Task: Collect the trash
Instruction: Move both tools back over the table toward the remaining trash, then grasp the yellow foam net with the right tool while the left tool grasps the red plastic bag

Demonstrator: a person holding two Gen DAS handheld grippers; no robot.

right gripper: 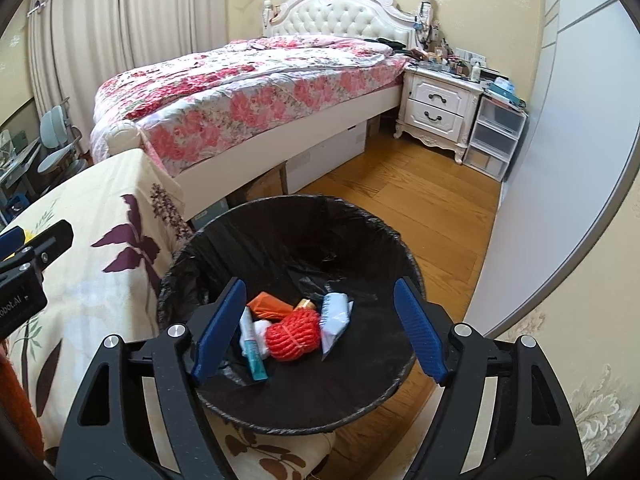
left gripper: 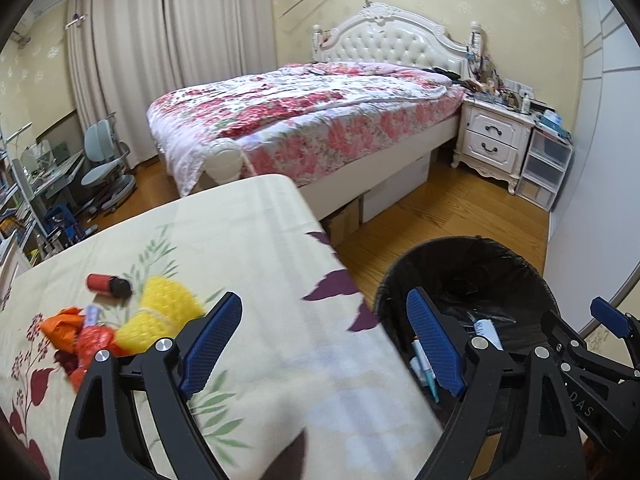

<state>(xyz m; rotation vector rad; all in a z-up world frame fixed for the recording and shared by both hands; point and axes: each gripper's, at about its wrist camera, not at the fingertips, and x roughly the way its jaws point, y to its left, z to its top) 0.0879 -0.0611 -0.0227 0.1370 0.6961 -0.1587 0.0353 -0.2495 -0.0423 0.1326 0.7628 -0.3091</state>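
Observation:
Over the edge of the table's flowered cloth (left gripper: 256, 224), my left gripper (left gripper: 323, 300) is open and holds nothing. Trash lies on the cloth to its left: a red cylinder with a black cap (left gripper: 108, 284), a yellow foam net (left gripper: 168, 312) and orange wrappers (left gripper: 80, 336). The black-lined bin (left gripper: 472, 264) stands right of the table. My right gripper (right gripper: 320, 286) hangs open and empty above the bin (right gripper: 280, 208). Inside lie a red foam net (right gripper: 294, 338), an orange packet (right gripper: 270, 306), a white and teal tube (right gripper: 252, 348) and a pale pouch (right gripper: 334, 318).
A bed (right gripper: 248, 92) with a floral quilt stands behind the table. A white nightstand (right gripper: 436, 108) and clear plastic drawers (right gripper: 496, 136) are at the far right. Wood floor (right gripper: 420, 208) runs between bin and bed. Grey desk chairs (left gripper: 106, 160) stand at the left.

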